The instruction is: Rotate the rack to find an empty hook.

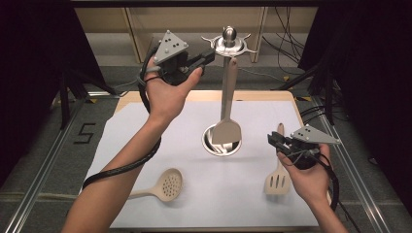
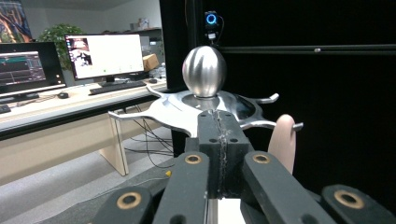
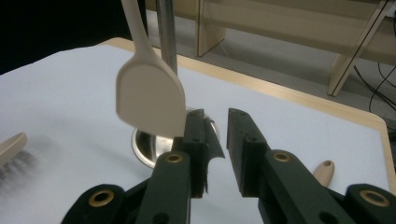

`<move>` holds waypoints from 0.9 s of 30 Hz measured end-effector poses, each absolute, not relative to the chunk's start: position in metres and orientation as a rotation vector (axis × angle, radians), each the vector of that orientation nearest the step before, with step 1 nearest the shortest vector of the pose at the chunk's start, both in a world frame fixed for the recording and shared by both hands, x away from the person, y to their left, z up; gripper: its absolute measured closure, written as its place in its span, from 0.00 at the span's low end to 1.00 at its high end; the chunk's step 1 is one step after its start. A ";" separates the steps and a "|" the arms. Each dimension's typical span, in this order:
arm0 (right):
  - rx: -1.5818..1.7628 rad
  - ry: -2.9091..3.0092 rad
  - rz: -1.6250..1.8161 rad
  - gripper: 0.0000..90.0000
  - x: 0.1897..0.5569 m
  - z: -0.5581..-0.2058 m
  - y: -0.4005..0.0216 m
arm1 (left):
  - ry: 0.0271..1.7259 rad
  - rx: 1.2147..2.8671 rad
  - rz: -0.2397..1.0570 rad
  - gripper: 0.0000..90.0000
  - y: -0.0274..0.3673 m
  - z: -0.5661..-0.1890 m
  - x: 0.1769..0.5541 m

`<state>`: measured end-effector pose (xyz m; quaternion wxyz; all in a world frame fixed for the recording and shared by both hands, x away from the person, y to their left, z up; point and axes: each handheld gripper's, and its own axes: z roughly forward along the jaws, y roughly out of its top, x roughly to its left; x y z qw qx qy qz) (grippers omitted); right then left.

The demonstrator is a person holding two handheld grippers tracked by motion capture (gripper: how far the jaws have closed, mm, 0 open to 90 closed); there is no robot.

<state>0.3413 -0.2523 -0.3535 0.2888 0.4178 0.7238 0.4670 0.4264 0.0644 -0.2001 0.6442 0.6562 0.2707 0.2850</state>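
A metal utensil stand (image 1: 228, 41) with a ball top (image 2: 204, 70) and hooks rises from a round base (image 1: 214, 145) at the middle of the table. A beige solid spatula (image 1: 226, 128) hangs from one hook, its handle end (image 2: 284, 140) on the hook and its blade (image 3: 152, 100) just above the base. My left gripper (image 1: 210, 54) is held high beside the stand's top, jaws shut with nothing in them (image 2: 219, 126). My right gripper (image 1: 272, 139) hovers low to the right of the base, open and empty (image 3: 215, 116), above the handle of a slotted spatula (image 1: 278, 179).
A perforated beige spoon (image 1: 165, 185) lies at the front left of the white sheet (image 1: 145, 126). The slotted spatula's handle tip (image 3: 323, 171) shows beside my right jaws. Dark curtains flank the table. A desk with monitors (image 2: 102, 56) stands beyond.
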 end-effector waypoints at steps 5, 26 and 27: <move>1.121 1.939 1.257 0.87 0.341 -0.353 -0.253 | 0.622 1.487 0.664 0.99 0.065 -0.199 0.428; 1.129 1.974 1.253 0.87 0.342 -0.353 -0.251 | 0.668 1.494 0.693 0.99 0.069 -0.194 0.445; 1.129 1.974 1.253 0.87 0.342 -0.353 -0.251 | 0.669 1.493 0.692 0.99 0.069 -0.193 0.446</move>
